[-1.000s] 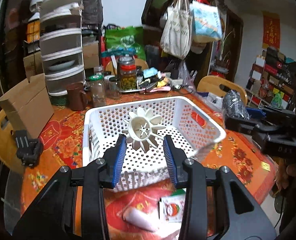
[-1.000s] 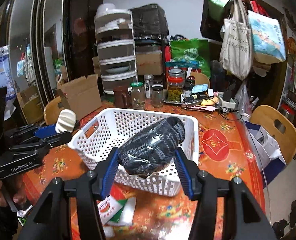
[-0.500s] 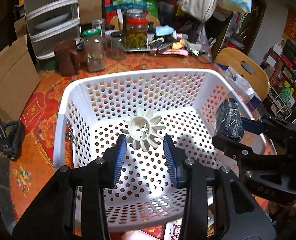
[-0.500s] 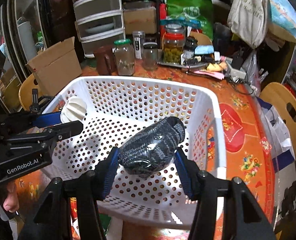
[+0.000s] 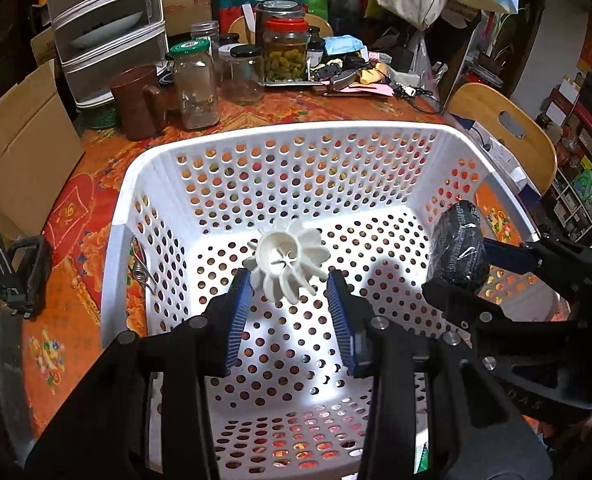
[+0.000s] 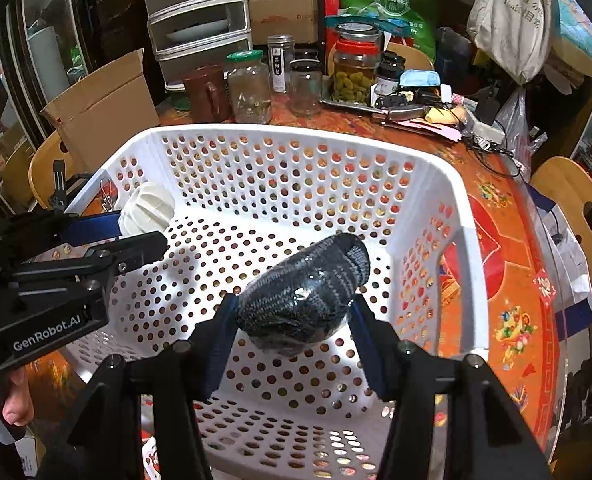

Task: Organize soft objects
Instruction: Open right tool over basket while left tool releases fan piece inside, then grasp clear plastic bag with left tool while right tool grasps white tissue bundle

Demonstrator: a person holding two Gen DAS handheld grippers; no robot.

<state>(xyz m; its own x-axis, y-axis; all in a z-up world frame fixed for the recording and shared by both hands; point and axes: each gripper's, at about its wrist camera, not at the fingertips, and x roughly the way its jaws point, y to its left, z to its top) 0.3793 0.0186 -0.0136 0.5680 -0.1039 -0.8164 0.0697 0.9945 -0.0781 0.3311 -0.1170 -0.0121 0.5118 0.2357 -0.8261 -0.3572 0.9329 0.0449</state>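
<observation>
Left wrist view: the left gripper [image 5: 290, 294] pinches a white finned soft toy [image 5: 287, 258] and the right gripper [image 6: 292, 320] clamps a wrapped dark sock roll [image 6: 303, 294] over the white perforated basket [image 5: 296, 132], so releasing together risks bouncing either piece into the other gripper.

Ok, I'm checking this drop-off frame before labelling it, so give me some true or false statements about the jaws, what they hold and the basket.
1. The left gripper holds a white ribbed object. True.
2. The right gripper has empty jaws. False: they clamp a dark knitted bundle in clear wrap.
3. Both held items hang over the white perforated basket. True.
4. The basket already contains several soft items. False: its visible floor is bare.
5. A brown mug stands inside the basket. False: it stands on the table behind it.
</observation>
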